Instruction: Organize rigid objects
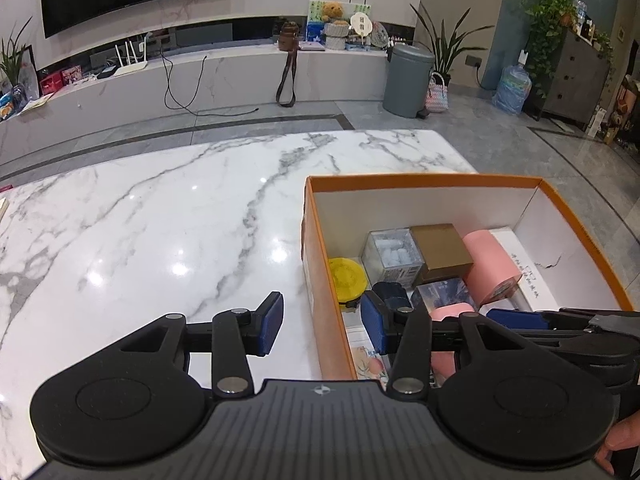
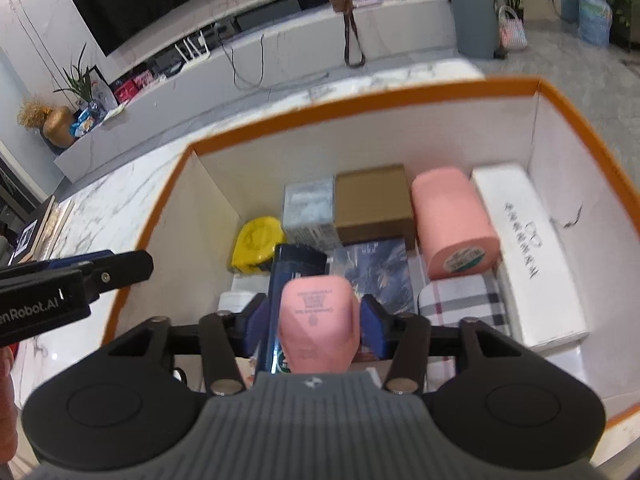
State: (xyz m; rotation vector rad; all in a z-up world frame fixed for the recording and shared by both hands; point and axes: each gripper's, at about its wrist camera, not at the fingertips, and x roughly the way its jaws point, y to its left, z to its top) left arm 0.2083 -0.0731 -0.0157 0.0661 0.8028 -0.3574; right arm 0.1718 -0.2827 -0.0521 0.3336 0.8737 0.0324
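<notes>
An orange-rimmed cardboard box [image 1: 424, 178] stands on the marble table [image 1: 160, 216]. It holds a yellow lid [image 1: 347, 275], a clear box [image 1: 392, 256], a brown box [image 1: 440, 252], a pink roll [image 1: 490, 268] and a white case [image 2: 528, 248]. My right gripper [image 2: 312, 320] is inside the box [image 2: 360, 100], shut on a small pink case [image 2: 318, 320], which it holds above a dark blue object [image 2: 292, 264]. My left gripper [image 1: 320, 326] is open and empty, straddling the box's left wall. The right gripper also shows in the left wrist view [image 1: 516, 318].
A plaid case [image 2: 464, 304] and a dark printed box [image 2: 376, 272] lie in the box too. Books lie at the table's far left edge [image 2: 40, 228]. Beyond the table are a TV bench, a grey bin [image 1: 406, 80] and plants.
</notes>
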